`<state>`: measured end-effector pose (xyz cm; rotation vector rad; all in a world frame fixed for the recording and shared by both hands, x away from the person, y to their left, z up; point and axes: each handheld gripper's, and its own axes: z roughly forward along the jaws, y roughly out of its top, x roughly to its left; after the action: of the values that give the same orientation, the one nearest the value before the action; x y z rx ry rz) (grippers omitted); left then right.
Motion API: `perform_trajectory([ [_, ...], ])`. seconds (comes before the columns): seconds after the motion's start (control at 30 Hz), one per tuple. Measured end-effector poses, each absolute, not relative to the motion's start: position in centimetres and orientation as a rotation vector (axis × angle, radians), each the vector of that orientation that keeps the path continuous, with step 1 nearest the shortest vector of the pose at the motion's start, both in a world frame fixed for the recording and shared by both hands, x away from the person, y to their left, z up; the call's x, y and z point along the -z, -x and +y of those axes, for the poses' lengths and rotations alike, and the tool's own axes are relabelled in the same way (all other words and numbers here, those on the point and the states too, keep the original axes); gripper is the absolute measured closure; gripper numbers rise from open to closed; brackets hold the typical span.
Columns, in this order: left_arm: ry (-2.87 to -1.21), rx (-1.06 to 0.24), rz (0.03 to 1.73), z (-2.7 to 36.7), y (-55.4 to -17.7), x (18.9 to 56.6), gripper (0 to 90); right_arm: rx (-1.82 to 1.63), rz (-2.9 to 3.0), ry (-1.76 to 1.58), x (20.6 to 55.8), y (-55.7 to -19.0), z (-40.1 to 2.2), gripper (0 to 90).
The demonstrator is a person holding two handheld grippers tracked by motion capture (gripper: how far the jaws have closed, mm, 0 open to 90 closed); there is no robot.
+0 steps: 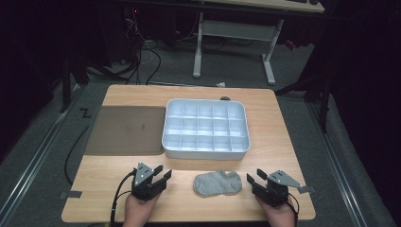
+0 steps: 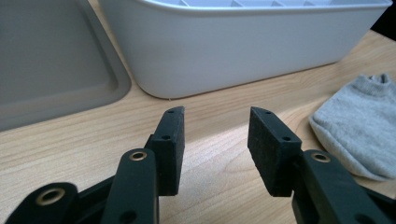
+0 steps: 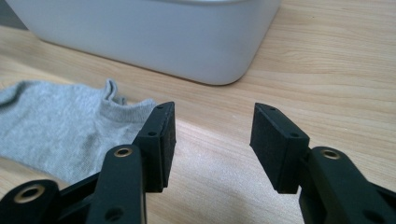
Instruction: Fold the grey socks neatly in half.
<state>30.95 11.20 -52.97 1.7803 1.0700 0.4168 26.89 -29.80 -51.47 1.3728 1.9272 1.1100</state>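
A grey ankle sock lies flat near the table's front edge, between my two grippers. My left gripper rests to its left, jaws open with nothing between them; the sock shows at the right of the left gripper view. On the other side, my right gripper is open too and holds nothing; the sock lies just left of its jaws. Behind the sock stands a white box divided into several compartments, seen close as a white wall.
A flat grey tray lies left of the white box, its corner in the left gripper view. The wooden table ends close behind my hands. A white desk frame and cables stand on the floor beyond.
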Motion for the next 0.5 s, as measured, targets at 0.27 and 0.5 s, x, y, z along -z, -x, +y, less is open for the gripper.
perform_trajectory([
  [0.27,-1.807,-0.412,1.049,10.6,-30.7,52.9,56.1,-1.148,1.937,-1.342,51.6,-26.7,-29.6,48.8],
  [0.5,-1.86,-0.411,1.009,10.0,-30.5,52.9,54.2,-1.166,1.919,-1.331,51.5,-26.7,-29.6,55.8],
])
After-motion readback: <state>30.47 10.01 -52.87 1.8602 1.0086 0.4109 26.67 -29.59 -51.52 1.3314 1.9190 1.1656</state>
